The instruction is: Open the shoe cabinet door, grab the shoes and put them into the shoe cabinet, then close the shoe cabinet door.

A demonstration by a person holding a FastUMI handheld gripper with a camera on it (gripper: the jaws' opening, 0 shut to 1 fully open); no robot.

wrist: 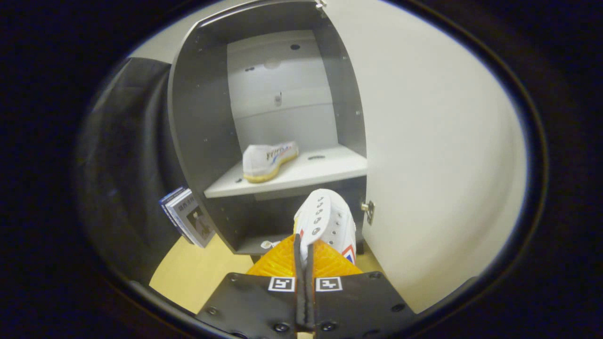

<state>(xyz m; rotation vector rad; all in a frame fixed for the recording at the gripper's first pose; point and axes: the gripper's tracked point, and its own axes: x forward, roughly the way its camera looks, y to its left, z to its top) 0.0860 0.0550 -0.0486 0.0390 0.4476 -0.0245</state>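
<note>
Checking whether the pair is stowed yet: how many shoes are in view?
2. One shoe on the shelf lies inside the open shoe cabinet. The held shoe is pinched between the gripper fingers, just outside the cabinet. Others may be hidden.

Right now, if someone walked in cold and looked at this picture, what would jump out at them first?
Probably the white shoe pinched by its edge in the gripper, whose orange fingers are shut on it, just in front of the cabinet. Next, the cabinet's door swung wide open to the right, and a second white shoe already lying on the shelf inside.
</note>
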